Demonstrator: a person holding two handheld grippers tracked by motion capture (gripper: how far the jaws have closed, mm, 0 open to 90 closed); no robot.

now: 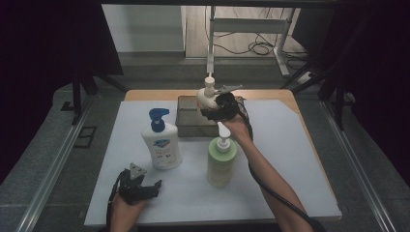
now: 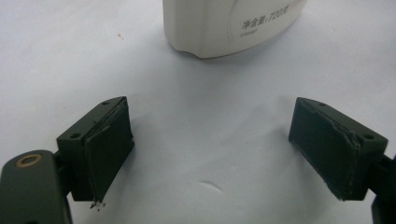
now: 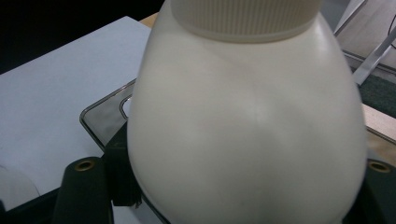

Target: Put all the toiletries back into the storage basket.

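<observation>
A cream pump bottle (image 1: pixel 208 94) stands upright at the back right corner of a dark tray (image 1: pixel 188 123). My right gripper (image 1: pixel 212 109) has its jaws on either side of the bottle's lower body. In the right gripper view the cream bottle (image 3: pixel 247 116) bulges between the jaws of my right gripper (image 3: pixel 243 186) and hides the pad faces, so contact is unclear. The tray's rim (image 3: pixel 100 114) shows behind it. My left gripper (image 1: pixel 152 186) rests open and empty on the white board, near the front left. Its jaws (image 2: pixel 210 154) point at a white bottle (image 2: pixel 219 23).
The white bottle with a blue pump (image 1: pixel 162 147) stands at the centre left of the white board (image 1: pixel 290 159). A green pump bottle (image 1: pixel 221 162) stands right of it, just beside my right forearm. Dark curtains and a metal frame surround the table.
</observation>
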